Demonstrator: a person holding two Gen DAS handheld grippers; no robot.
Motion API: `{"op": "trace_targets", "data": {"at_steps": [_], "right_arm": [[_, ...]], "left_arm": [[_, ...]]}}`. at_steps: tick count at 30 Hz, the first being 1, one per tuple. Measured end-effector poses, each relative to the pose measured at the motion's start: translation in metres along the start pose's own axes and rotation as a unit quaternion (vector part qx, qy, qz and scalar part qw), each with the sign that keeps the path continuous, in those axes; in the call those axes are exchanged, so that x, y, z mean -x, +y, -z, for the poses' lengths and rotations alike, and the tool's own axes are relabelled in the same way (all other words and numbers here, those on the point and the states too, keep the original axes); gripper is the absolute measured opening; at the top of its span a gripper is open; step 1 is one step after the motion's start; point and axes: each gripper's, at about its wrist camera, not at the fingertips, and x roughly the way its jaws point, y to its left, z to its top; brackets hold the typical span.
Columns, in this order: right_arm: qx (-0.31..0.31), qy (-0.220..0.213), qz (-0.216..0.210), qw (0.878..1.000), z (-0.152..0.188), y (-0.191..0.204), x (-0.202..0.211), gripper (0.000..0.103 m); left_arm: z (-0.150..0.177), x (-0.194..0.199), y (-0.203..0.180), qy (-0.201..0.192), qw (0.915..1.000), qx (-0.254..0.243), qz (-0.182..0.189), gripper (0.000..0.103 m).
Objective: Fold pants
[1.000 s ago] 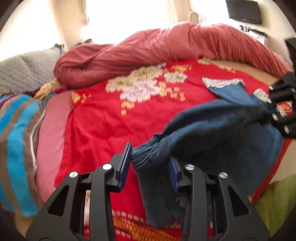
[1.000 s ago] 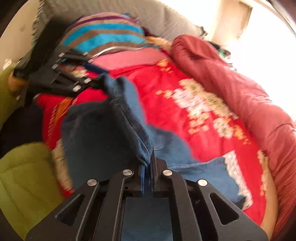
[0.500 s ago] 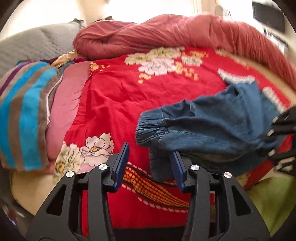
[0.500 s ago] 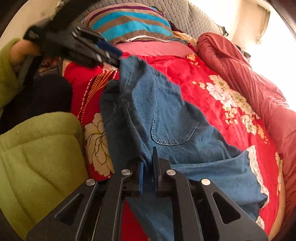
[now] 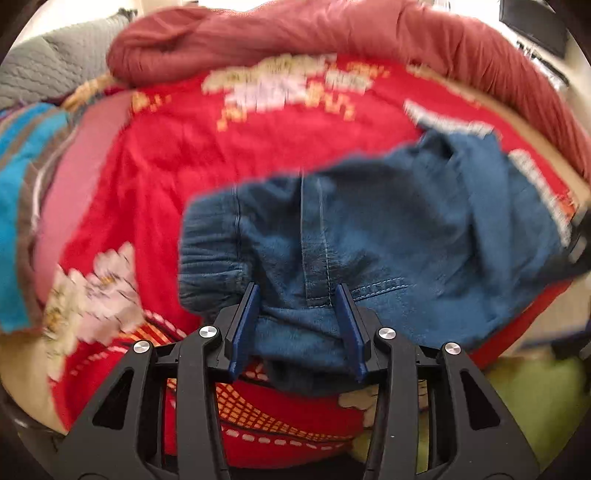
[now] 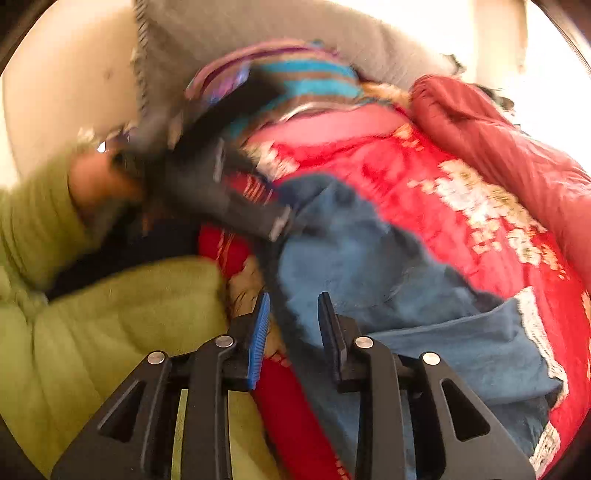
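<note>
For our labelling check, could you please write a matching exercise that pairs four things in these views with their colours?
Things:
1. pants
2. blanket
3. rolled duvet
4. person's sleeve

Colours:
A. green
B. bright red with flowers
C. blue denim
D. dull brick red

Pairs: 1-C, 2-B, 3-D, 4-A

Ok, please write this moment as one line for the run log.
task: fold pants | left claw: open around jeans | right claw: open at jeans edge | jeans: lying on red blanket | frames: blurred
</note>
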Motion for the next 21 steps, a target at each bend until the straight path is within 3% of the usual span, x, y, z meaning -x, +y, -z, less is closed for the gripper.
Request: {"op": "trace_targets", "data": {"at_steps": [2, 4, 6, 10, 12, 14, 17, 21], "right_arm": [[-0.013, 0.027, 0.018, 0.999, 0.001, -0.007, -0.016, 0.028], [-0.034, 0.085, 0.036, 0.995, 0.010, -0.013, -0.043, 0.028], [-0.059, 0.121, 0.030, 0.990, 0.020, -0.018, -0.060, 0.028], [-0.088, 0.077, 0.000, 0.993, 0.013, -0.031, -0.031, 0.028], [-0.107, 0.040, 0.009, 0.993, 0.007, -0.046, -0.008, 0.031], [-0.132, 0.011, 0.052, 0.990, 0.003, -0.075, 0.015, 0.046], [-0.179, 0.014, 0.121, 0.976, 0.004, -0.122, 0.027, 0.048], [-0.242, 0.034, 0.157, 0.957, 0.006, -0.183, 0.019, 0.049]], "left_arm": [[0.001, -0.003, -0.004, 0.004, 0.9999, -0.008, -0.009, 0.035], [0.002, -0.003, -0.006, 0.001, 0.9998, -0.014, -0.015, 0.035], [0.003, -0.005, -0.006, 0.001, 0.9998, -0.013, -0.013, 0.035], [0.004, 0.002, -0.004, -0.013, 0.9997, -0.012, -0.016, 0.035], [0.002, 0.019, -0.005, -0.048, 0.9985, -0.010, -0.024, 0.037], [0.001, 0.038, -0.004, -0.083, 0.9963, 0.002, -0.025, 0.050], [-0.006, 0.065, -0.005, -0.123, 0.9919, 0.016, -0.030, 0.053], [-0.014, 0.081, -0.025, -0.147, 0.9886, 0.018, 0.025, 0.059]]}}
